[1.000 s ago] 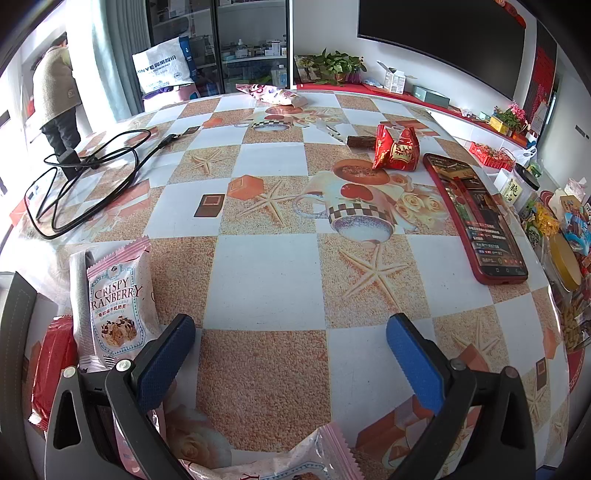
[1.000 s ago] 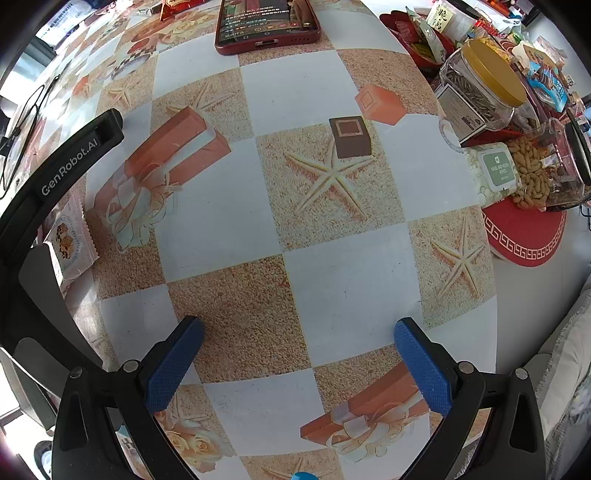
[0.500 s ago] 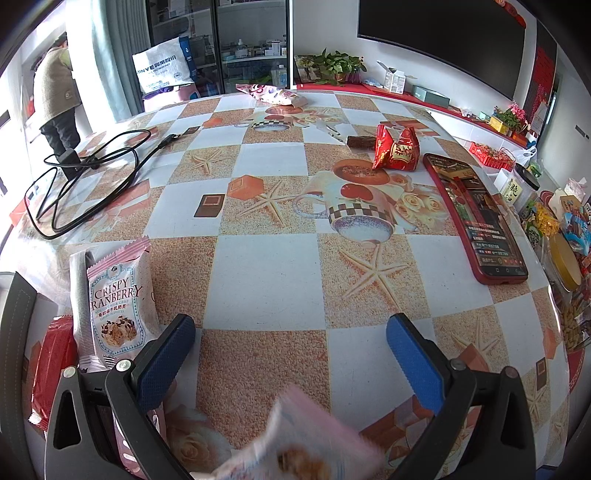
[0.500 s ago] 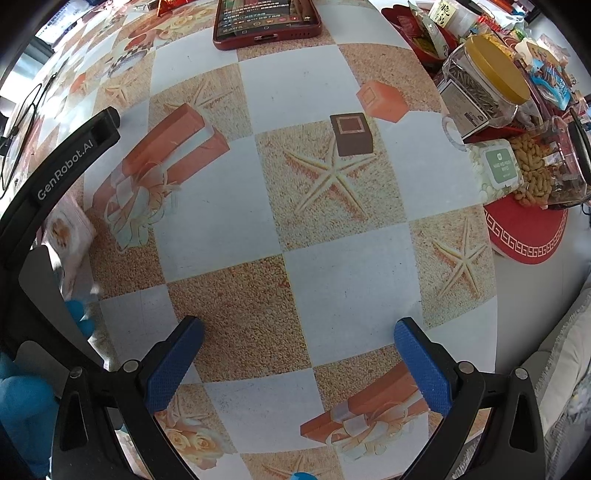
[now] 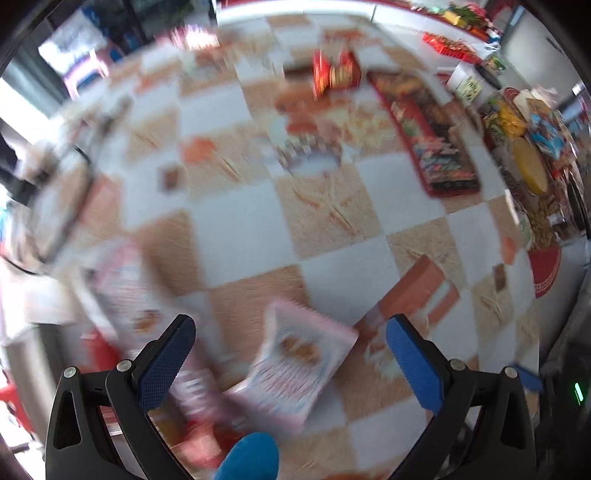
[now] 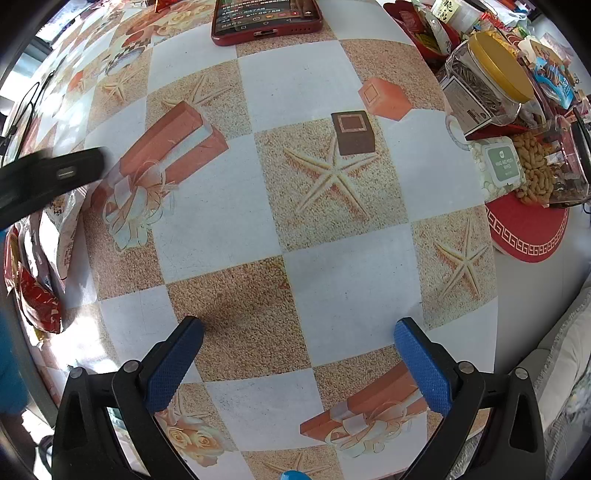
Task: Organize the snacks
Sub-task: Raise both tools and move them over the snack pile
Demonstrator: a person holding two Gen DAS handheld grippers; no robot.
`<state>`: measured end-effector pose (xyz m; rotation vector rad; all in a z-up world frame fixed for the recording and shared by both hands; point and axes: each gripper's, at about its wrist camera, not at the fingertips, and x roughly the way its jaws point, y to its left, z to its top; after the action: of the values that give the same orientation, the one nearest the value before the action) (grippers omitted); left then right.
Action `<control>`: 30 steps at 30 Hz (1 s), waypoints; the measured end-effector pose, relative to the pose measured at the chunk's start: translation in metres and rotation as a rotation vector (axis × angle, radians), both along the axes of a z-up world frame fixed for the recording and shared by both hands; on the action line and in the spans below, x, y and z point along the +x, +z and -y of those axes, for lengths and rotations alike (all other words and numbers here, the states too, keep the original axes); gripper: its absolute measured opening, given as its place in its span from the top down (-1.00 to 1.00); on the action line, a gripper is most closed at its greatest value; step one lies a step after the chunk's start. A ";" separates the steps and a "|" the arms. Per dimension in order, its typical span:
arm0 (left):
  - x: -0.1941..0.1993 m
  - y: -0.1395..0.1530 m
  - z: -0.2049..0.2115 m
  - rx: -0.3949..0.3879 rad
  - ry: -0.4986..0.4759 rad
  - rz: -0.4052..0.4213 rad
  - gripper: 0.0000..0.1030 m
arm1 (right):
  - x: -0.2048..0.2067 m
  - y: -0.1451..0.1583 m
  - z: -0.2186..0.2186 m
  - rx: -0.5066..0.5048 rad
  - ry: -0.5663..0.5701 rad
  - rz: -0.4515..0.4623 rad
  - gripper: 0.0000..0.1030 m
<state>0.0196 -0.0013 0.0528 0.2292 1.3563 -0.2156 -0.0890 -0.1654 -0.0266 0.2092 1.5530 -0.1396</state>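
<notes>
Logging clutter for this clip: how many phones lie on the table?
1: a red phone at the table's far edge in the right view, also blurred in the left view; others may be hidden.

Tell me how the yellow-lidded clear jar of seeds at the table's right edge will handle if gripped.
The jar looks stiff, smooth plastic, so the pads may slip. It seems nearly full, so probably heavy. It is packed among the peanuts and other snacks, so pushing would likely disturb them.

Table (image 6: 325,273) has a checkered starfish cloth. Ahead of the right gripper (image 6: 297,356) lies a red phone (image 6: 266,18); off to its right, a yellow-lidded jar (image 6: 487,77) and peanuts (image 6: 535,166). A pink snack pack (image 5: 299,365) lies between the left gripper's (image 5: 291,354) fingers.
</notes>
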 end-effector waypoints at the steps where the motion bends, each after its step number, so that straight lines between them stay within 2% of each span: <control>1: -0.002 0.016 -0.008 0.011 -0.008 -0.024 -1.00 | 0.000 0.000 0.000 -0.001 0.000 0.003 -1.00; 2: -0.003 0.036 -0.016 0.045 -0.021 0.011 -1.00 | 0.000 0.000 0.000 -0.003 0.002 0.000 -1.00; 4: -0.013 0.057 -0.024 0.123 -0.044 0.102 -1.00 | 0.002 -0.001 -0.002 -0.010 0.012 -0.032 -1.00; 6: -0.018 0.079 -0.043 0.163 -0.053 0.127 -1.00 | 0.003 0.005 -0.006 -0.017 0.009 -0.043 -1.00; 7: -0.019 0.090 -0.052 0.200 -0.051 0.144 -1.00 | 0.003 0.016 -0.012 -0.002 0.013 -0.016 -1.00; 13: -0.030 0.144 -0.114 0.230 0.052 0.165 -1.00 | 0.002 0.082 -0.052 0.033 0.066 0.126 -1.00; 16: -0.036 0.168 -0.139 0.246 0.101 0.181 -1.00 | 0.002 0.103 -0.078 0.054 0.093 0.165 -1.00; 25: -0.049 0.202 -0.180 0.243 0.193 0.206 -1.00 | 0.002 0.121 -0.140 0.067 0.218 0.204 -1.00; 30: -0.050 0.208 -0.194 0.238 0.217 0.207 -1.00 | 0.008 0.136 -0.149 0.097 0.232 0.243 -1.00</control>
<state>-0.0306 0.1923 0.2603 0.2931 1.1890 0.1493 -0.0811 -0.0165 0.1096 0.1160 1.3311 0.1403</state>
